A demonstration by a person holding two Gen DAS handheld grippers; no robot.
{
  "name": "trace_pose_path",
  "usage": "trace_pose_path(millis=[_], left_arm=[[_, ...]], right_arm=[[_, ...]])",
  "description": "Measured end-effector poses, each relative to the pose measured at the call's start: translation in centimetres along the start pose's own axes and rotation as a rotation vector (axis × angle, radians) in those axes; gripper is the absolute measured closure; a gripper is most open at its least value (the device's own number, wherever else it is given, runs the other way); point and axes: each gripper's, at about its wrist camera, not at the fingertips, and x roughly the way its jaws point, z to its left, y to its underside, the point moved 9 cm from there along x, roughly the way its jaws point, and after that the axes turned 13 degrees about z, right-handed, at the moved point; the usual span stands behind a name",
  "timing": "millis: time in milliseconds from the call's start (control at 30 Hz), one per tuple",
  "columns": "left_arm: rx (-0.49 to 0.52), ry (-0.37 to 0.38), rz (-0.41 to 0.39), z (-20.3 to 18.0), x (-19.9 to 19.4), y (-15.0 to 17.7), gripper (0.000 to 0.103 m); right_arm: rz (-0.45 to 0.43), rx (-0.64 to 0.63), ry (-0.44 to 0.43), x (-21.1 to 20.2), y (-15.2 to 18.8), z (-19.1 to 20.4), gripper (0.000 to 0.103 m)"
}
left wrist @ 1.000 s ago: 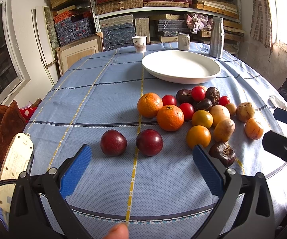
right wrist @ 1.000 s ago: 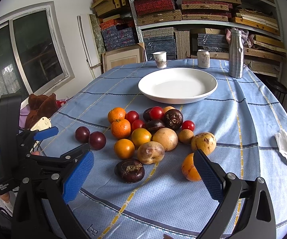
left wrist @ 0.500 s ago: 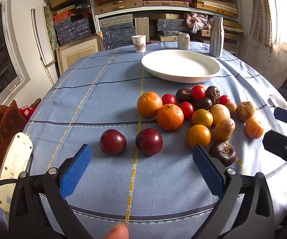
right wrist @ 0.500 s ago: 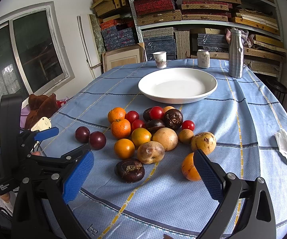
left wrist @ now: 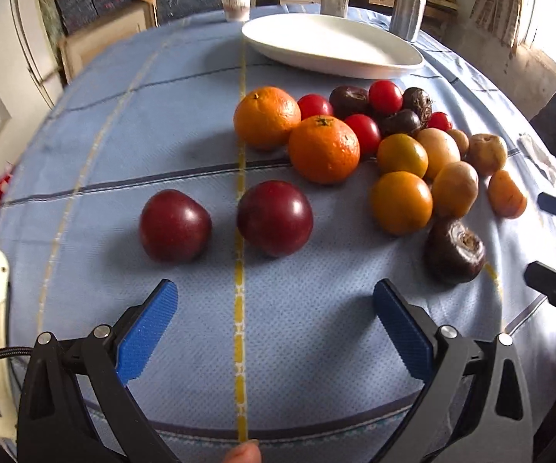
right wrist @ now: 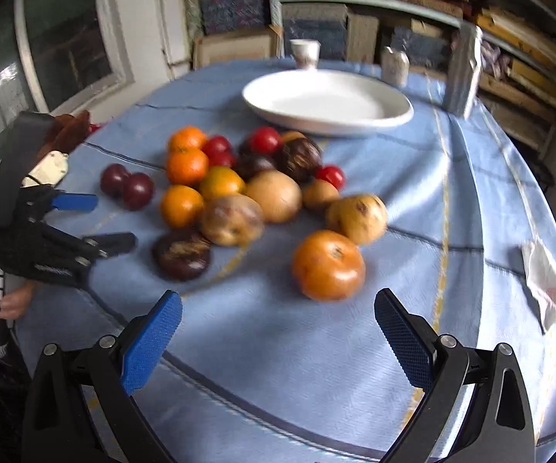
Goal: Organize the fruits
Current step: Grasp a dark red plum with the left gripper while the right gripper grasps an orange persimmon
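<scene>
Both grippers hang empty over the blue-clothed worktop (left wrist: 131,115), fingers spread wide. The left gripper (left wrist: 274,324) faces two dark red plums: the nearer plum (left wrist: 274,217) sits at 12 o'clock just beyond its fingers, and the second plum (left wrist: 175,220) lies just beside it at 10 o'clock. The right gripper (right wrist: 278,332) faces an orange persimmon-like fruit (right wrist: 328,264) at 12 o'clock, near its fingers. The rest of the fruit is heaped mid-worktop, oranges (left wrist: 323,149), small red tomatoes (left wrist: 385,96) and brownish passion fruits (right wrist: 356,213) touching one another, and the white plate (left wrist: 332,44) stands empty further off at 12 o'clock. Nothing has been sorted yet, by the look of it. The plums are likely light, smooth and slippery, with skin that bruises; each is best taken across its widest middle with a gentle squeeze, fingers low to the cloth so it cannot roll away. The orange fruit looks soft and ripe, so it wants the same care. The right wrist view is blurred, so finer detail there is uncertain.
</scene>
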Motion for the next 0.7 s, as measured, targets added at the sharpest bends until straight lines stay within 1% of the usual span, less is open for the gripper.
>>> trace_pose_path(millis=[100,200,267,333,467,567,600,700], left_arm=[[-0.008,0.034,0.021,0.6,0.8,-0.3,0.004],[0.027,0.033,0.006,0.7,0.9,-0.5,0.004],[0.051,0.043,-0.021,0.6,0.8,-0.6,0.004],[0.069,0.051,-0.024,0.7,0.8,-0.6,0.004],[0.113,0.077,-0.035,0.8,0.7,-0.5,0.004],[0.089,0.081,-0.031,0.9,0.6,-1.1,0.004],[0.08,0.084,-0.035,0.9,0.5,-1.4,0.004],[0.071,0.149,-0.038,0.8,0.5,-2.3,0.004]], right_arm=[[0.006,0.051,-0.006,0.8,-0.2,-1.6,0.003],[0.009,0.088,-0.014,1.6,-0.7,-2.6,0.003],[0.033,0.107,-0.014,2.3,-0.8,-3.1,0.003],[0.07,0.128,-0.036,3.2,-0.6,-3.5,0.003],[0.081,0.1,-0.026,3.3,-0.5,-3.4,0.003],[0.112,0.005,0.037,3.6,0.0,-2.6,0.003],[0.118,0.002,0.031,3.6,0.0,-2.6,0.003],[0.117,0.006,0.003,3.3,-0.3,-2.8,0.003]])
